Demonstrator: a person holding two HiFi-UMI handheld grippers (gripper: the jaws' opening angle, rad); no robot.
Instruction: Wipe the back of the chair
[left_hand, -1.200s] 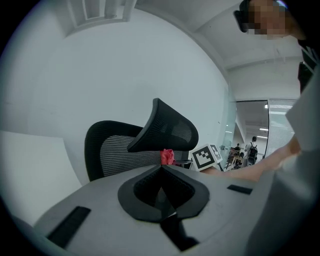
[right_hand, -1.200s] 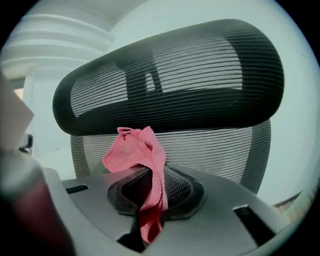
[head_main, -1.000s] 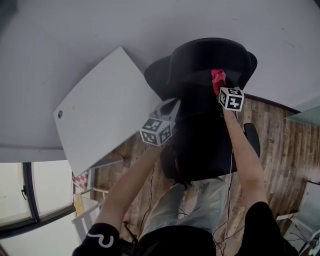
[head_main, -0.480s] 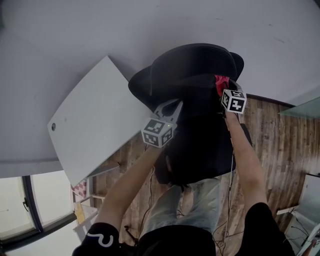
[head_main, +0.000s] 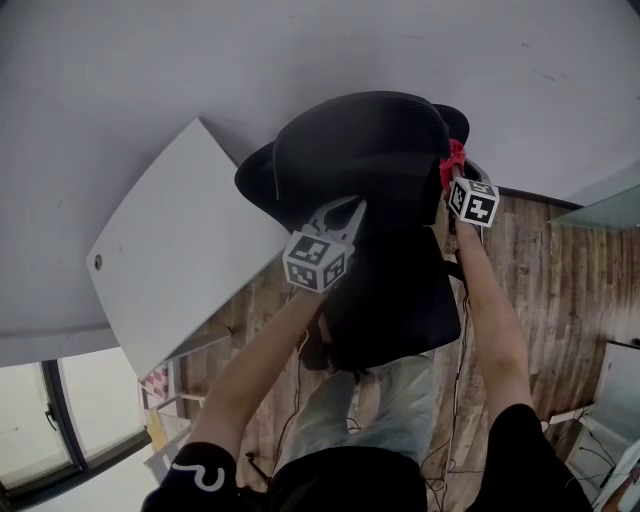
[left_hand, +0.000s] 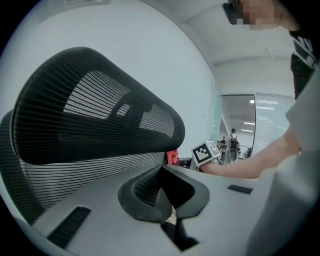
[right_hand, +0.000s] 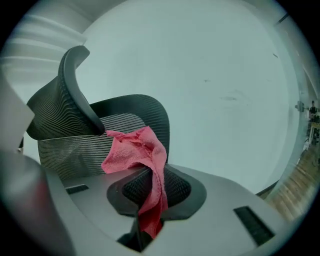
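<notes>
The black mesh chair (head_main: 380, 200) stands with its back toward me, and its headrest (left_hand: 95, 120) rises over the backrest. A red cloth (right_hand: 137, 155) is bunched in my right gripper (right_hand: 147, 182), which is shut on it. In the head view the red cloth (head_main: 452, 165) sits at the right edge of the chair's upper back, just past the right gripper (head_main: 462, 182). My left gripper (head_main: 345, 212) rests at the middle of the back. Its jaws are shut with nothing between them (left_hand: 162, 172). From there the cloth (left_hand: 172, 157) shows beside the backrest.
A white tabletop (head_main: 180, 250) lies to the chair's left, close to it. Wooden floor (head_main: 560, 290) spreads on the right under a pale wall. A window (head_main: 30, 420) is at the lower left. The person's legs stand right behind the chair.
The right gripper has carried the red cloth rightward along the upper back, from near its middle to its right edge. The left gripper has stayed on the back.
</notes>
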